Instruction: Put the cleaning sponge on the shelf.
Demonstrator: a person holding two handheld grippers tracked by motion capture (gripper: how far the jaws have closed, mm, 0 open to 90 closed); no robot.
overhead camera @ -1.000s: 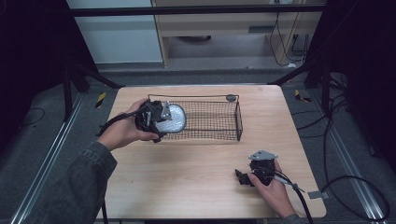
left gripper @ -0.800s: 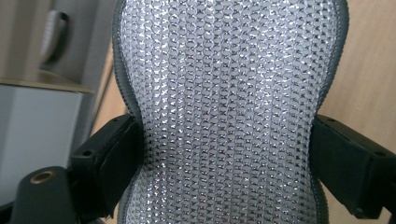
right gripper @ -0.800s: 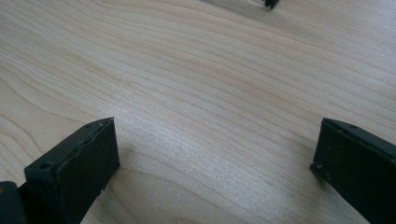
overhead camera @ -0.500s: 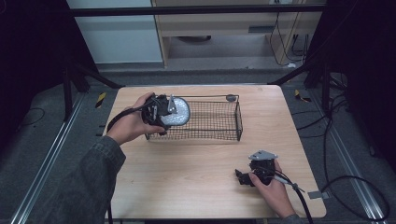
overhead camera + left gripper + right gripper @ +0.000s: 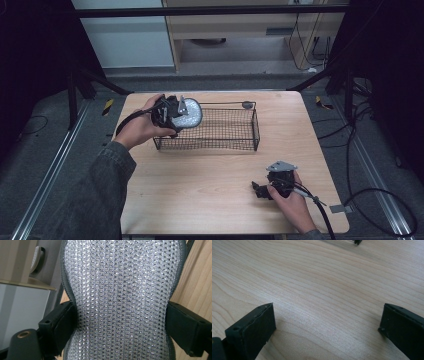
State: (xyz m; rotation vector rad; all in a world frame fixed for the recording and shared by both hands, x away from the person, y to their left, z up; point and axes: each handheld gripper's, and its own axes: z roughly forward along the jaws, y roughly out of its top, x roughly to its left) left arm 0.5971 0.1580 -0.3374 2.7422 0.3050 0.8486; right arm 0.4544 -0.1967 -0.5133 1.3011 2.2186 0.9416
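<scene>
Silver scrubber held over the basket corner

Left gripper (image 5: 176, 113) pinches the sparkly silver mesh scouring pad (image 5: 189, 113) above the black wire basket's (image 5: 252, 131) left end; right gripper (image 5: 260, 189) rests wide apart on the pale wooden table (image 5: 200, 190), nothing between.

Pale wooden table (image 5: 200, 200), black wire basket (image 5: 230, 131) toward its far edge, right claw (image 5: 261, 190) resting near the near right corner

The left gripper (image 5: 177, 114), its jaws just closing tight on the silvery, grey-edged mesh scrubbing pad (image 5: 190, 114), now holds it higher over the black wire basket's (image 5: 235, 131) left end, nearer the far rim.
</scene>
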